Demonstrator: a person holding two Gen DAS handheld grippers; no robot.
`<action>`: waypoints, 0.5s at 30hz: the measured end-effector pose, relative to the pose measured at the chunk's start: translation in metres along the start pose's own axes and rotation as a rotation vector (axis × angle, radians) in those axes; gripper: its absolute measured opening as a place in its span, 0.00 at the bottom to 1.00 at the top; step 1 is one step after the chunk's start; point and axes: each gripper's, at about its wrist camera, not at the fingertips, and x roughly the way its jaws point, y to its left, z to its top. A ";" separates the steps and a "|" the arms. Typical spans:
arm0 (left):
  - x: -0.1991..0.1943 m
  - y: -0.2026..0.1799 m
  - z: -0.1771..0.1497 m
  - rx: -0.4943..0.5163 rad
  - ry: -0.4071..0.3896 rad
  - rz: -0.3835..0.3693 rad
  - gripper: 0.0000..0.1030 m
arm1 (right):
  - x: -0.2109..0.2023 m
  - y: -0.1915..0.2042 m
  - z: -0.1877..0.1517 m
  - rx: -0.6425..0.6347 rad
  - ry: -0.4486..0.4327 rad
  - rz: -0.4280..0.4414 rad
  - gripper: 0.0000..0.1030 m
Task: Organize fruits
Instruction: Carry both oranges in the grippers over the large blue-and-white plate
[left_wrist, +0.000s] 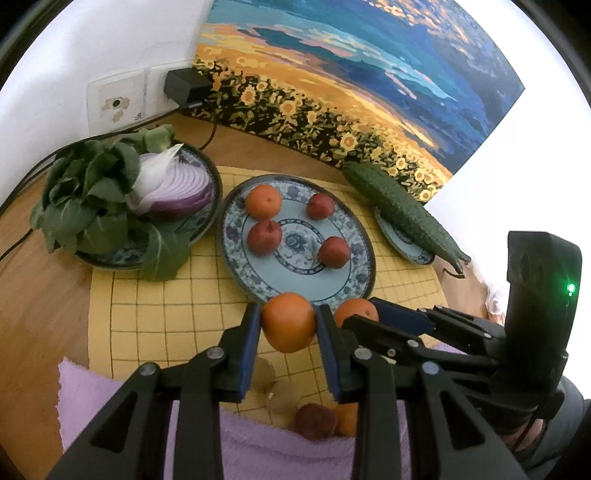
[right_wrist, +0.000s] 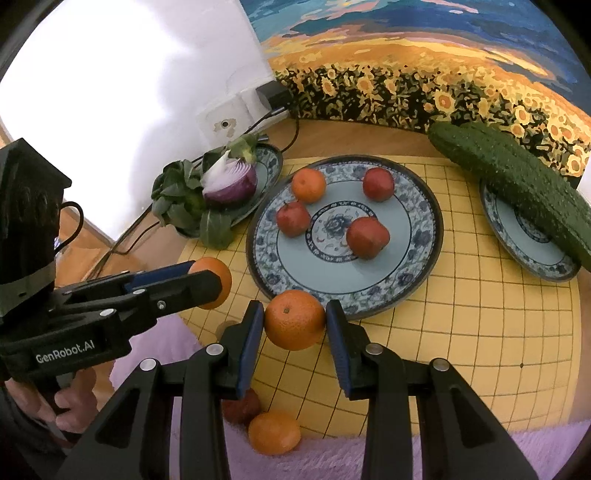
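Note:
My left gripper (left_wrist: 289, 325) is shut on an orange (left_wrist: 289, 322), held just in front of the big blue-patterned plate (left_wrist: 347, 221). My right gripper (right_wrist: 294, 325) is shut on another orange (right_wrist: 294, 319) beside the same plate (right_wrist: 417, 206). That plate holds one orange (left_wrist: 263, 201) and three red fruits (left_wrist: 264, 237). The right gripper with its orange (left_wrist: 355, 310) shows in the left wrist view; the left gripper with its orange (right_wrist: 214, 277) shows in the right wrist view. A red fruit (right_wrist: 242, 406) and an orange (right_wrist: 274, 432) lie under the right gripper by the purple towel (right_wrist: 461, 454).
A plate with greens and a cut red onion (left_wrist: 173, 188) stands at the left. A cucumber (right_wrist: 517, 184) lies across a small plate (right_wrist: 535, 254) at the right. A yellow grid mat (right_wrist: 480, 332) covers the wooden table. A painting (left_wrist: 332, 92) and a wall plug (left_wrist: 184, 88) stand behind.

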 end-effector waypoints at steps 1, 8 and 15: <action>0.001 0.000 0.002 0.001 -0.001 0.001 0.31 | 0.000 -0.001 0.001 0.002 -0.001 0.000 0.35; 0.009 -0.002 0.014 0.012 0.010 -0.004 0.31 | 0.000 -0.010 0.013 0.024 -0.018 0.002 0.35; 0.016 -0.003 0.024 0.022 0.008 -0.009 0.31 | 0.003 -0.018 0.024 0.042 -0.029 -0.004 0.35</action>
